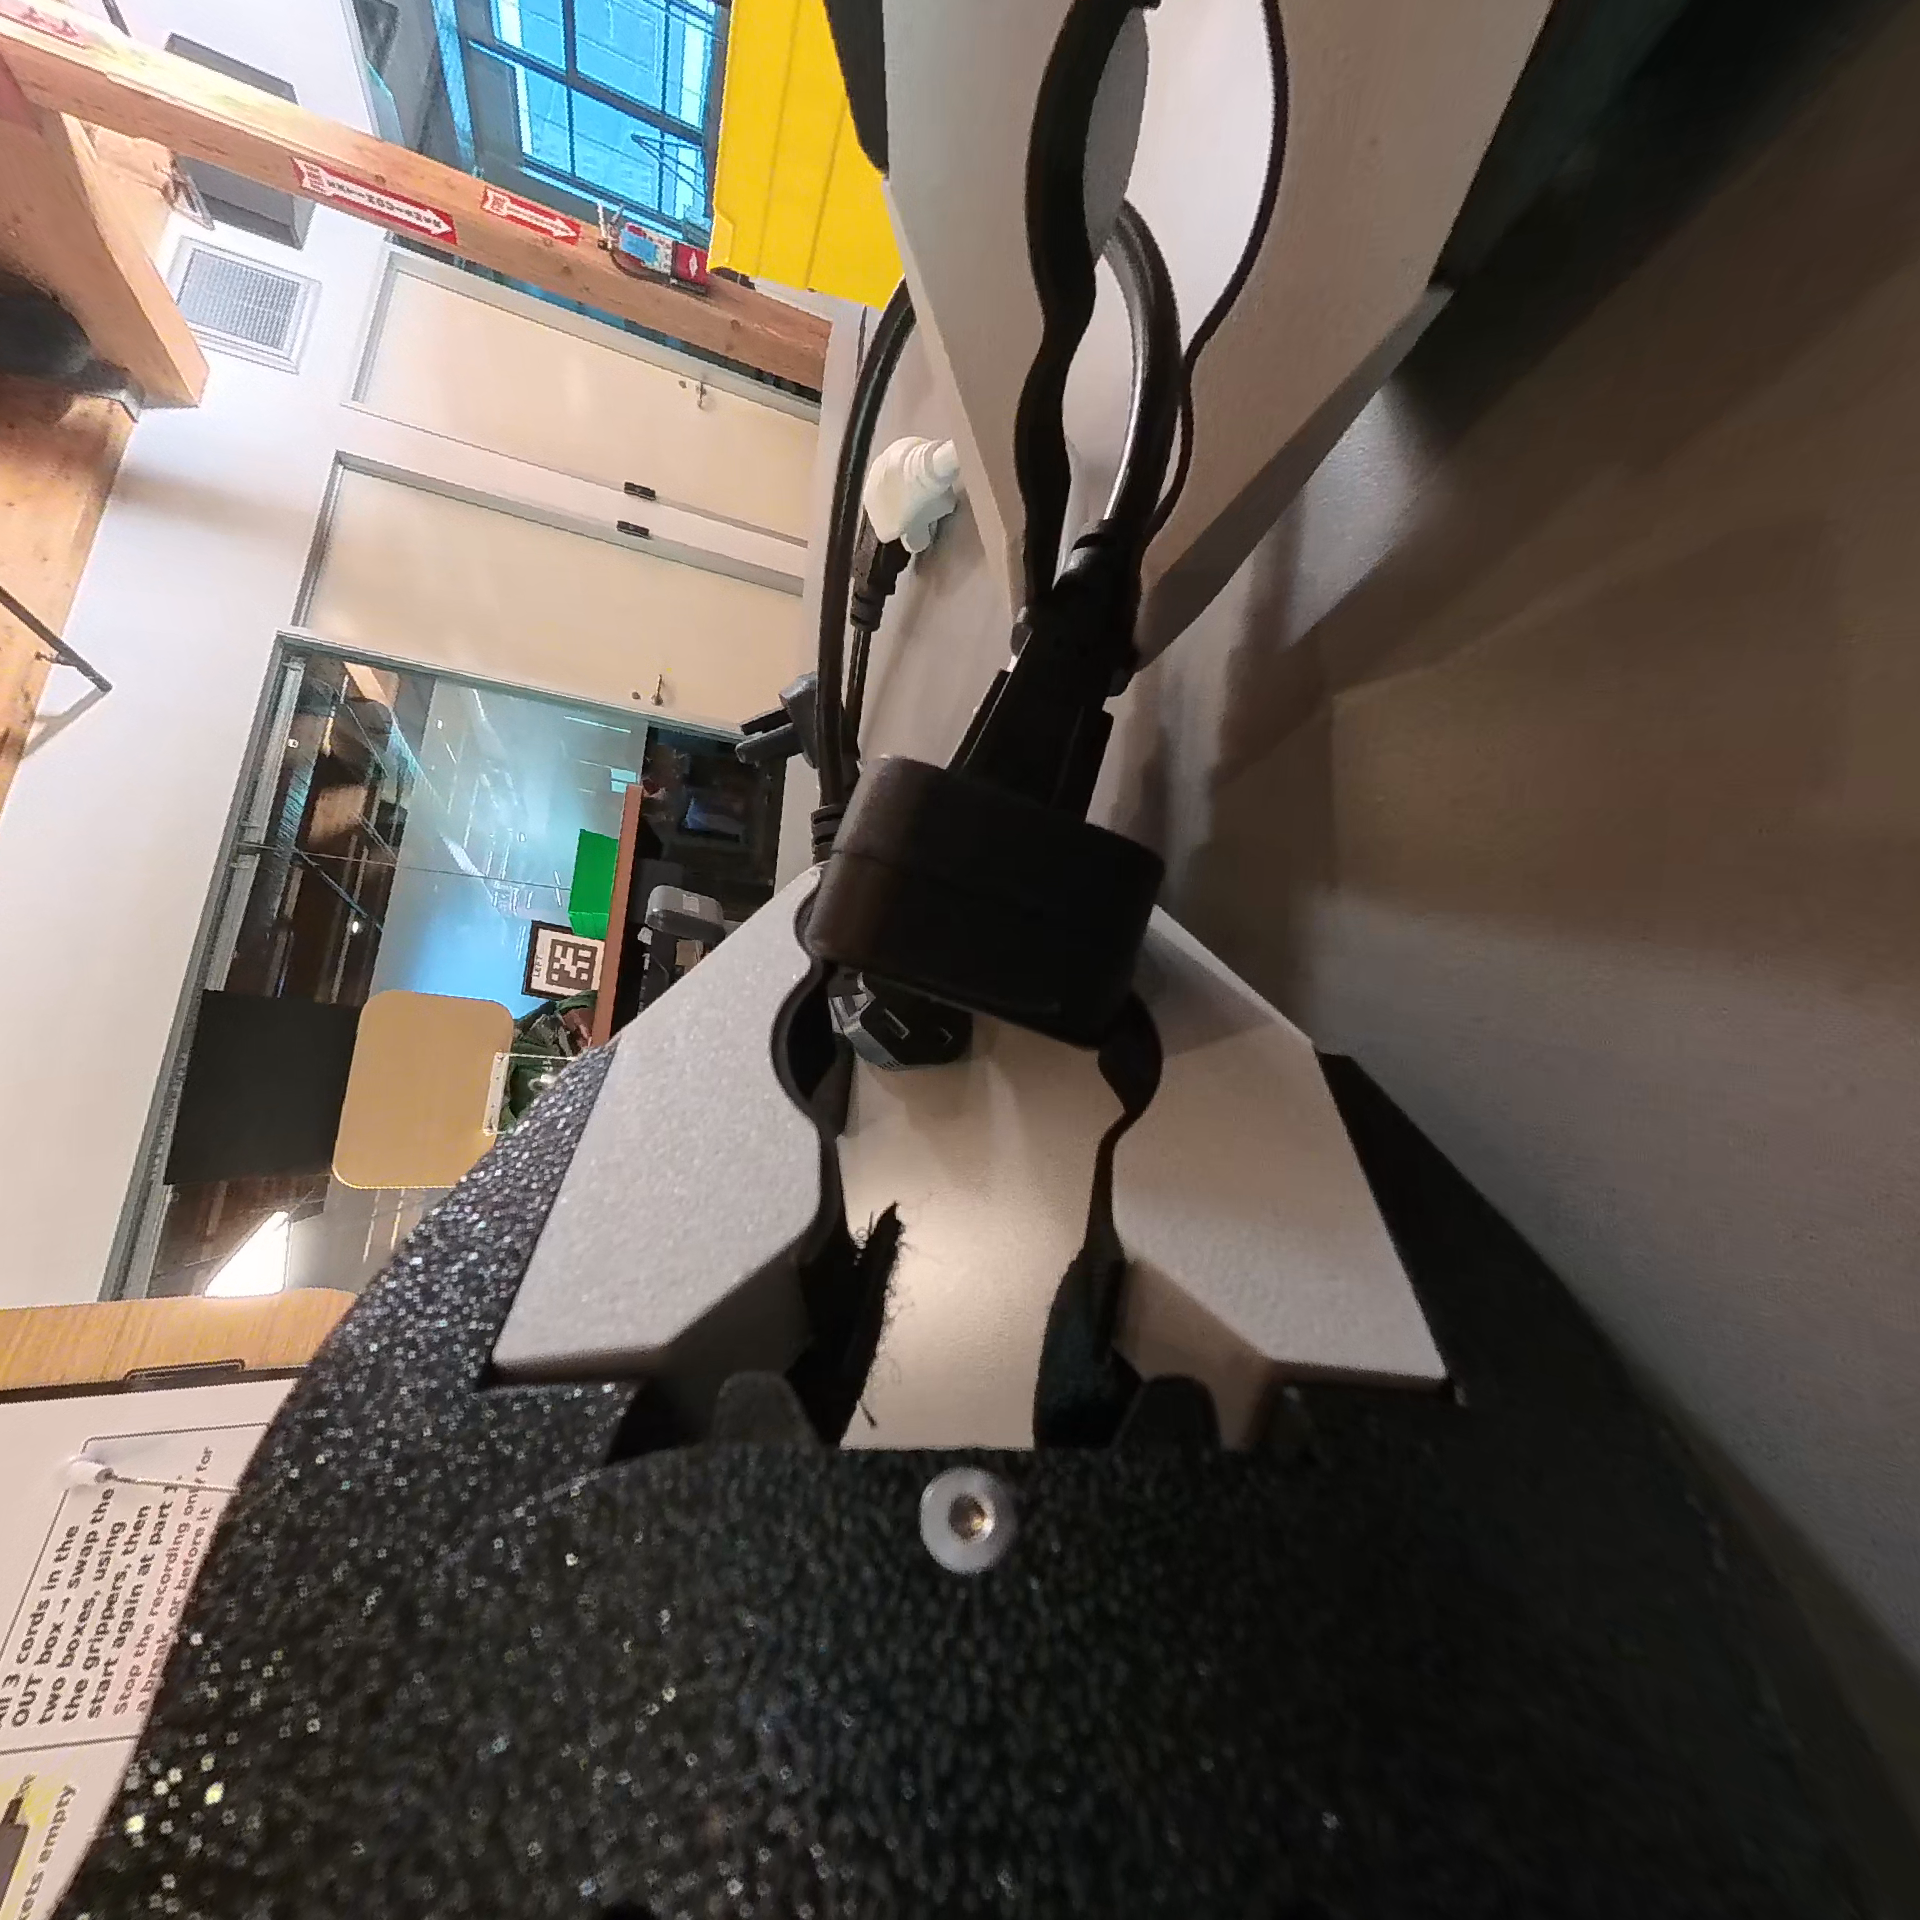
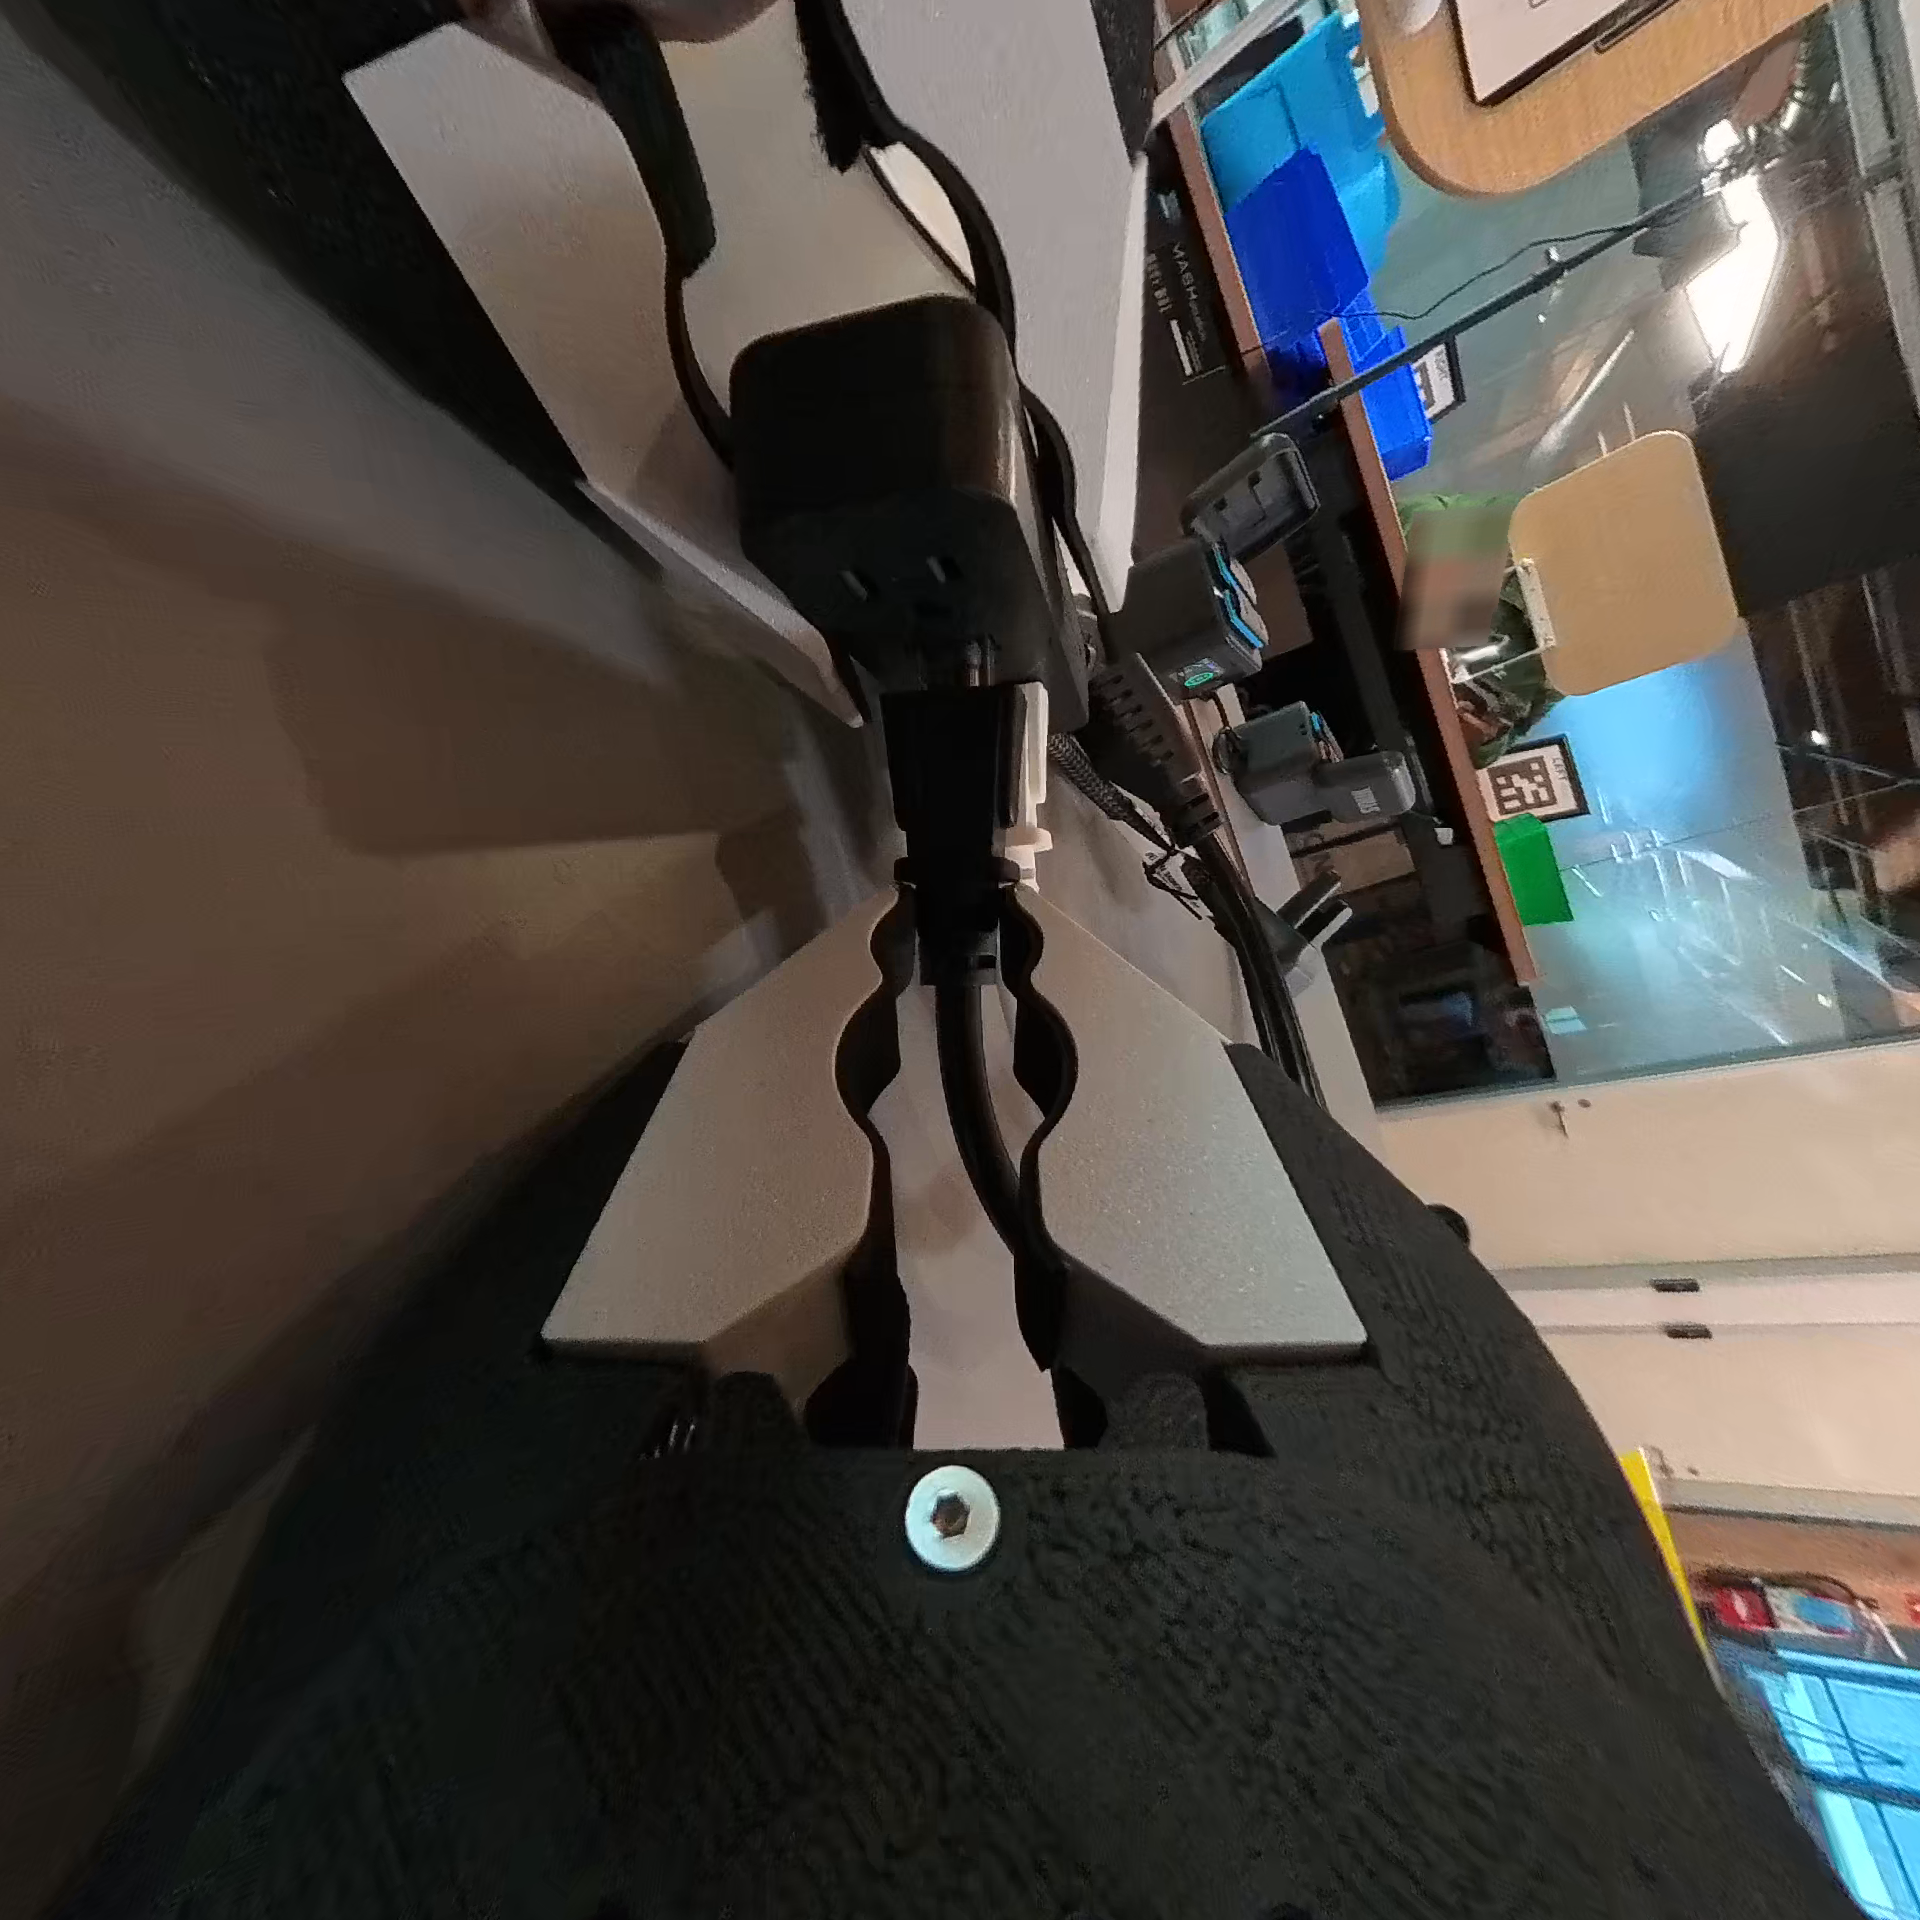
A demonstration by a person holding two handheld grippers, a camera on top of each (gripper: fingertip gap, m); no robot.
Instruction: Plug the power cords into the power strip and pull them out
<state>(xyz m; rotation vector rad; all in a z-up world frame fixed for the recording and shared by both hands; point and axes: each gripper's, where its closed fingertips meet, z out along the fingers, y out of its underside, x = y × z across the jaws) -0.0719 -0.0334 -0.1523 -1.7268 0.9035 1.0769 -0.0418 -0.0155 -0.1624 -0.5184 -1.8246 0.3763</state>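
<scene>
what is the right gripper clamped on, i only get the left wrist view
observer: the right gripper is shut on the rear of the black plug; its cord trails back toward the camera.
operator: is the plug fully in
observer: no, metal prongs show between the plug and the power strip.
operator: any free socket
observer: yes, an empty outlet sits right next to the plug on the strip's face.
</scene>
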